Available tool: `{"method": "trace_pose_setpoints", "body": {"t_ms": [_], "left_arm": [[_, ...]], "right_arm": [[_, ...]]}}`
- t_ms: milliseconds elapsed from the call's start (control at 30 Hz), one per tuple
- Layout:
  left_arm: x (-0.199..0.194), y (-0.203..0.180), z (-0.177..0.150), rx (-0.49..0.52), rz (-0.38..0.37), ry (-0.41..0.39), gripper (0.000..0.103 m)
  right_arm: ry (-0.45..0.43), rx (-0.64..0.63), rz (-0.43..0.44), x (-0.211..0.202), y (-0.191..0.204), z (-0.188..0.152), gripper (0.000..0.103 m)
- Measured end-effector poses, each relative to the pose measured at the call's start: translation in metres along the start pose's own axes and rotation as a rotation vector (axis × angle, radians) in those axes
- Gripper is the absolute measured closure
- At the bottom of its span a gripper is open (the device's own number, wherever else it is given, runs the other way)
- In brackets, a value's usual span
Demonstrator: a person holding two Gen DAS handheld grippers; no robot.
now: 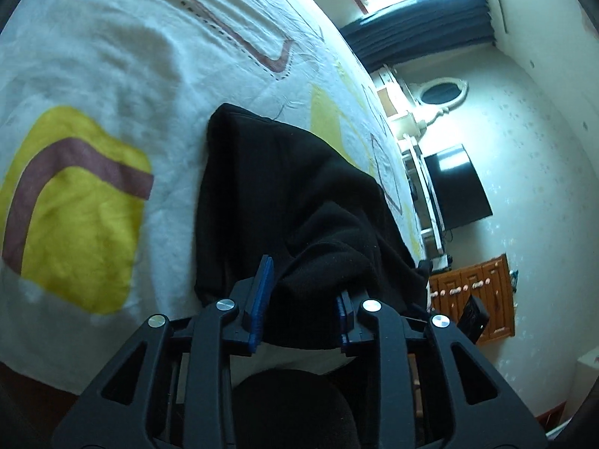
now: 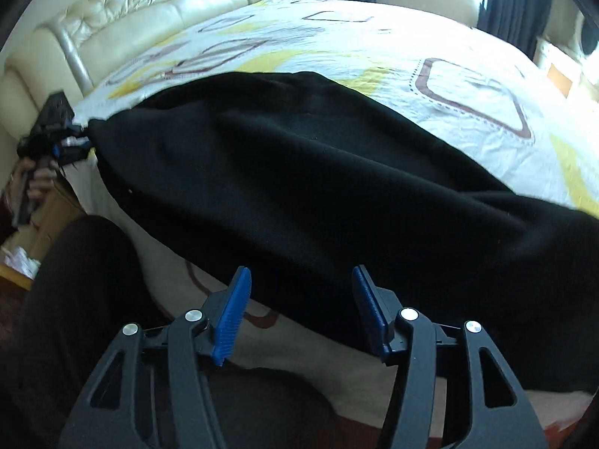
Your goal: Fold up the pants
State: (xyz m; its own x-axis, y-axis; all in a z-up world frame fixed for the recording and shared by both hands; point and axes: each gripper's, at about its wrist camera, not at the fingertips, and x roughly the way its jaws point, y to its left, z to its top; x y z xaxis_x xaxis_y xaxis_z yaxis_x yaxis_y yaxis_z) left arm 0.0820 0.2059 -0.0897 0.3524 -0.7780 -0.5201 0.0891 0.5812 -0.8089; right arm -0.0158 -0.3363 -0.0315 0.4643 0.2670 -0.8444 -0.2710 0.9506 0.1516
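While both grippers stand spread, the left gripper [image 1: 303, 295] has black pants [image 1: 292, 202] bunched loosely between its pads; the right gripper [image 2: 301, 303] pinches nothing. Pants lie along the near bed edge on the patterned sheet [image 2: 411, 48].

Black pants [image 2: 299, 172] across patterned bedspread [image 2: 430, 63]

This is a bedroom in a home. A wide bed [image 2: 374, 48] wears a white sheet printed with yellow and maroon shapes, backed by a cream tufted headboard [image 2: 149, 11]. Dark curtains [image 1: 419, 30] frame the window, a flat television [image 1: 456, 187] hangs on the wall, and wooden drawers [image 1: 475, 299] stand nearby.
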Motion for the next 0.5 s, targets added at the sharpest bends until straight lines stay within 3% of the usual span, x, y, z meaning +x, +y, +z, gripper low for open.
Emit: {"method": "trace_pose_setpoints", "body": {"t_ms": [33, 100, 167, 300, 500], "left_arm": [[-0.005, 0.001, -0.002, -0.030, 0.006, -0.015, 0.065], [-0.019, -0.001, -0.006, -0.070, 0.042, -0.070, 0.041], [-0.037, -0.006, -0.011, -0.099, 0.065, -0.154, 0.036], [-0.054, -0.014, -0.020, -0.203, 0.050, -0.240, 0.036], [-0.031, -0.027, -0.028, -0.259, 0.147, -0.204, 0.036]], "right_arm": [[0.008, 0.073, 0.058, -0.002, -0.008, -0.001, 0.045], [0.013, 0.251, 0.184, -0.004, -0.027, -0.006, 0.045], [0.015, 0.416, 0.282, -0.003, -0.047, -0.011, 0.045], [-0.010, 0.632, 0.388, -0.002, -0.074, -0.022, 0.045], [0.002, 0.746, 0.416, 0.003, -0.084, -0.029, 0.045]]}}
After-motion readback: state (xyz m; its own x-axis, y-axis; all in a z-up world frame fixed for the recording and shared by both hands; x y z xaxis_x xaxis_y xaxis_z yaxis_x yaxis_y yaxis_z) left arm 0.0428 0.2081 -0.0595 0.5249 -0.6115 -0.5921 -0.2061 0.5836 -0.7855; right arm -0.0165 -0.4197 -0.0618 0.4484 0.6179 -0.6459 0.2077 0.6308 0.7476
